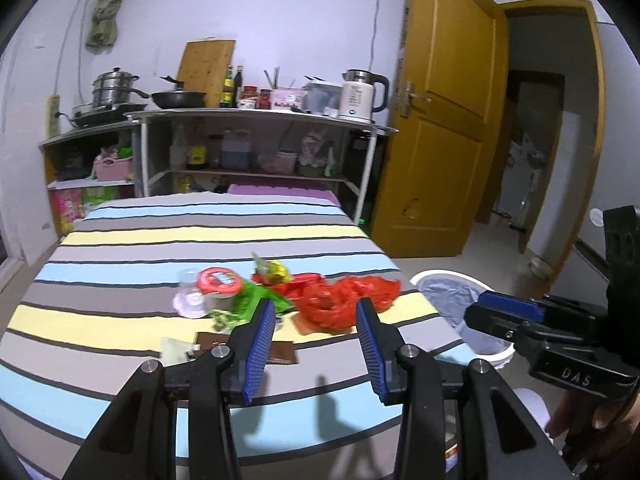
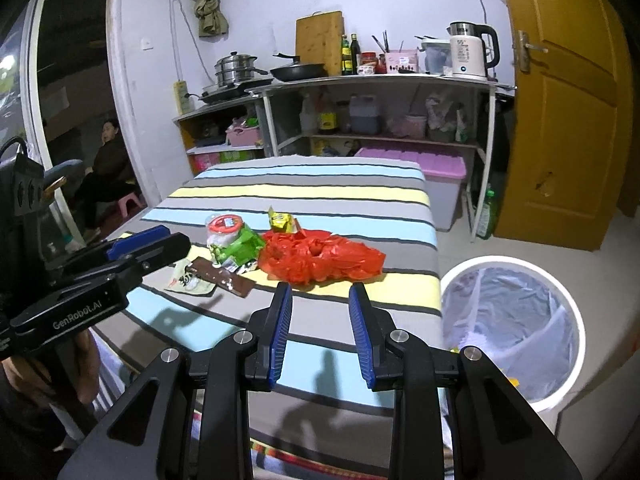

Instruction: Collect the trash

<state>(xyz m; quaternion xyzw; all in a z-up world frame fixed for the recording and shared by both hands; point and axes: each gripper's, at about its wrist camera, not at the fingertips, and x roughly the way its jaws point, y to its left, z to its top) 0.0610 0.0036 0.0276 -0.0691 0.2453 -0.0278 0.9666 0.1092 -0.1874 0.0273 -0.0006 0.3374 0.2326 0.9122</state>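
Trash lies on a striped bed point(image 2: 360, 184): a crumpled red plastic bag point(image 2: 320, 258) point(image 1: 344, 300), a green wrapper point(image 2: 240, 250) point(image 1: 256, 300), a clear cup with a red lid point(image 2: 226, 228) point(image 1: 216, 282), a yellow-green packet point(image 2: 282, 220) point(image 1: 274, 270), a brown wrapper point(image 2: 222, 278) point(image 1: 280, 350) and a pale packet point(image 2: 188, 282) point(image 1: 176, 350). My left gripper point(image 1: 316, 312) is open and empty, above the bed just short of the trash. My right gripper point(image 2: 320, 296) is open and empty, just short of the red bag. A white bin point(image 2: 512, 320) point(image 1: 464, 312) with a clear liner stands right of the bed.
A counter point(image 2: 380, 78) with pots, bottles and a kettle stands beyond the bed, with shelves below. A purple-lidded box point(image 2: 432, 168) sits at the bed's far end. A yellow door point(image 2: 560, 100) is at the right. A person point(image 2: 106, 160) sits at the far left.
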